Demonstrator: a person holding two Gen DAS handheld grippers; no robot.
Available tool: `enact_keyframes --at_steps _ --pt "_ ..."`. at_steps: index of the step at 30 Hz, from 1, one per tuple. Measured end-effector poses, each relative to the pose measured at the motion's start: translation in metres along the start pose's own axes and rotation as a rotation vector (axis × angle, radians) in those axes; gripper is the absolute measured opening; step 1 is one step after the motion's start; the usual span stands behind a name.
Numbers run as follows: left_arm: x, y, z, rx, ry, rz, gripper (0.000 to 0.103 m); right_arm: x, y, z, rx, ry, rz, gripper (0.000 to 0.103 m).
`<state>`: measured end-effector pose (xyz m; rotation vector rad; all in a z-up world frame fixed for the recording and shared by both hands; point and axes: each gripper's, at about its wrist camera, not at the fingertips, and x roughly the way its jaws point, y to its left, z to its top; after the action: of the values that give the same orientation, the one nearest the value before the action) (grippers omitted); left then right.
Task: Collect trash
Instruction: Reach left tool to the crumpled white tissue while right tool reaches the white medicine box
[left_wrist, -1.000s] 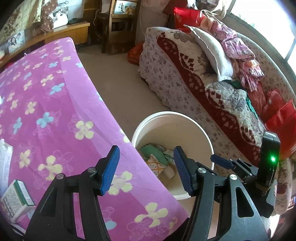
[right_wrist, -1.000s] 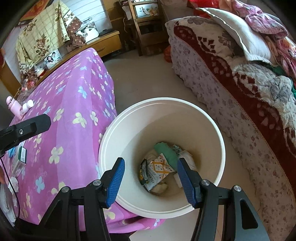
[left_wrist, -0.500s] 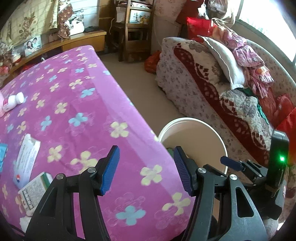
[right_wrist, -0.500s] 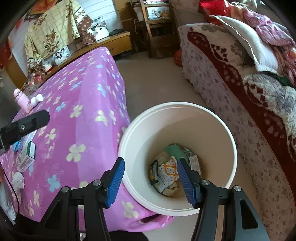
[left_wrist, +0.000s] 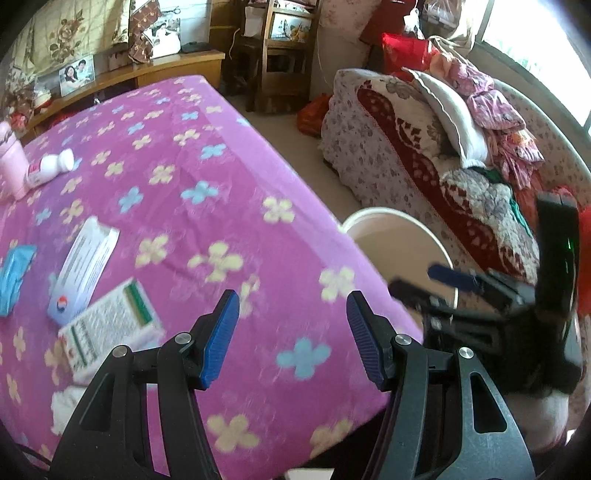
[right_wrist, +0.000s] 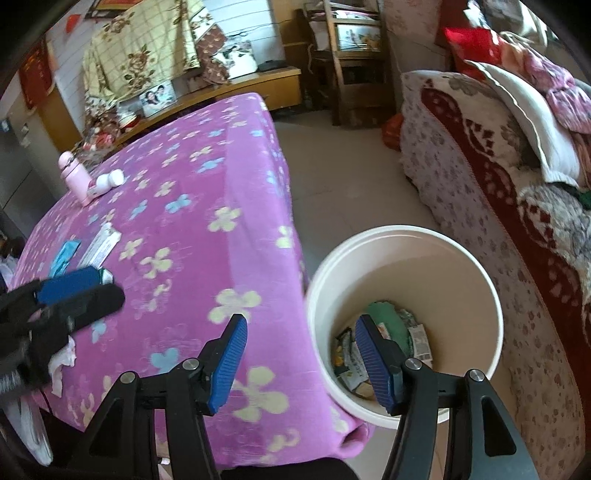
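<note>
My left gripper (left_wrist: 291, 306) hovers open over the purple flowered tablecloth (left_wrist: 221, 177), nothing between its blue pads. Left of it lie a green-and-white box (left_wrist: 110, 325), a white-and-blue box (left_wrist: 85, 266), a blue packet (left_wrist: 14, 277) and a crumpled tissue (left_wrist: 62, 406). My right gripper (right_wrist: 301, 328) hangs over the table's corner beside the white bucket (right_wrist: 406, 236); its jaws are opening and hold nothing. Wrappers and paper trash (right_wrist: 391, 328) lie at the bucket's bottom. The left gripper (right_wrist: 92, 284) shows blurred at the right wrist view's left edge.
A pink bottle (left_wrist: 11, 162) and a small white bottle (left_wrist: 48, 168) stand and lie at the table's far left. A quilt-covered sofa (right_wrist: 498, 177) with pillows runs along the right. Tiled floor (right_wrist: 343, 166) lies between table and sofa; wooden furniture (right_wrist: 343, 62) stands behind.
Both grippers have swung left, away from above the bucket and toward the table. The boxes, the blue packet and the bottles have come into the left wrist view.
</note>
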<state>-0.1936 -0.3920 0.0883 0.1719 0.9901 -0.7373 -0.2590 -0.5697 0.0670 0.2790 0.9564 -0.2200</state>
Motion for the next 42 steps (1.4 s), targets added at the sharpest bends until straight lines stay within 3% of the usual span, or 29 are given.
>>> enact_keyframes --at_steps 8,20,27,31,36,42 --pt "-0.019 0.038 -0.043 -0.005 0.069 0.022 0.059 0.003 0.046 0.002 -0.069 0.008 0.039 0.059" --pt "-0.044 0.15 -0.1 -0.147 0.136 0.207 0.059 0.016 0.121 0.002 -0.182 0.036 0.125 0.059" --pt "-0.057 0.207 -0.1 -0.22 0.095 0.3 0.059 0.022 0.164 -0.002 -0.249 0.057 0.159 0.059" --pt "-0.069 0.236 -0.097 -0.302 0.071 0.27 0.059 0.023 0.18 -0.001 -0.272 0.065 0.174 0.06" --pt "-0.095 0.244 -0.096 -0.32 0.032 0.191 0.059 0.031 0.197 0.0 -0.283 0.092 0.196 0.06" --pt "-0.107 0.256 -0.101 -0.338 0.035 0.191 0.059 0.059 0.213 0.004 -0.343 0.167 0.137 0.06"
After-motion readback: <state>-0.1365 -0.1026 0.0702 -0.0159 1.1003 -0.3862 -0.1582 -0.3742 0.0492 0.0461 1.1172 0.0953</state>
